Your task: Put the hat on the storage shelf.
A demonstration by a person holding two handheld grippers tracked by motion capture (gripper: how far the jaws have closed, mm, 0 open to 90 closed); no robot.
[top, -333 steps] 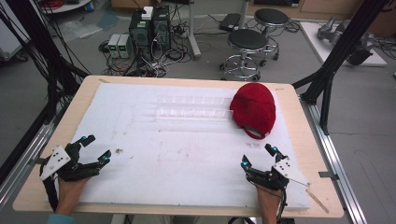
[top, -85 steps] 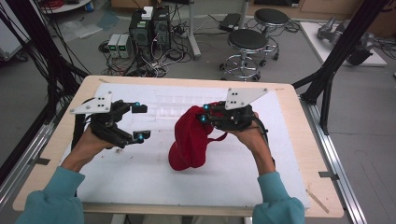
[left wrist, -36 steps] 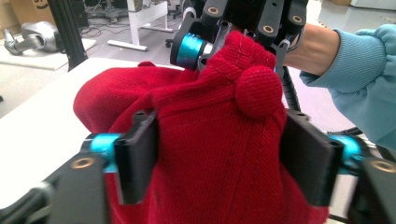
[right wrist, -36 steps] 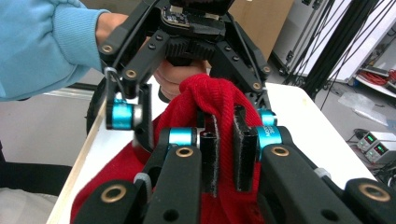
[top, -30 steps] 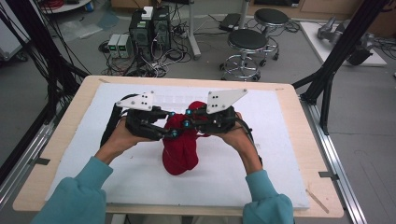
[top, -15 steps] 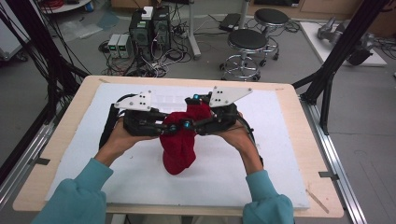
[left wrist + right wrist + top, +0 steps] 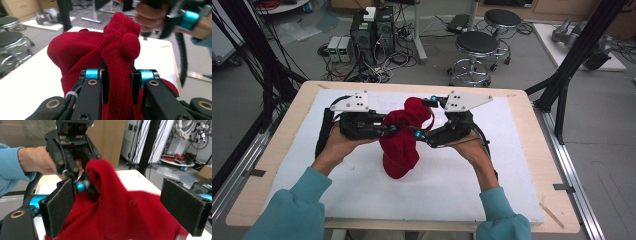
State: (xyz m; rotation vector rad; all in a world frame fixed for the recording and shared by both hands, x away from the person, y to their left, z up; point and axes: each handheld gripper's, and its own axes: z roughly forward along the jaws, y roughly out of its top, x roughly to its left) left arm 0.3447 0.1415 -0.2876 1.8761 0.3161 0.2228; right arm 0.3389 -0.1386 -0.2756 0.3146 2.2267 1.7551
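A red cap point(image 7: 399, 145) hangs bunched above the middle of the white mat point(image 7: 512, 165). My left gripper point(image 7: 391, 129) is shut on a fold of its fabric. In the left gripper view the red cap point(image 7: 75, 50) bulges above the left gripper point(image 7: 117, 75), with a knot of cloth squeezed between the jaws. My right gripper point(image 7: 424, 117) is open at the cap's right side. In the right gripper view the right gripper point(image 7: 121, 205) has its pads point(image 7: 60, 205) wide apart, with the red cap point(image 7: 117, 215) between and beyond them. The left gripper point(image 7: 82, 185) grips the cap farther off.
The mat covers a wooden table point(image 7: 532, 130). Black frame posts point(image 7: 572, 65) stand at the table's right and left back corners. Two stools point(image 7: 477, 45) and computer boxes point(image 7: 372, 30) with cables sit on the floor behind the table.
The cap lay at the table's back right; the right gripper carried it to the middle. The left gripper came in and shut on it. The right jaws now stand apart.
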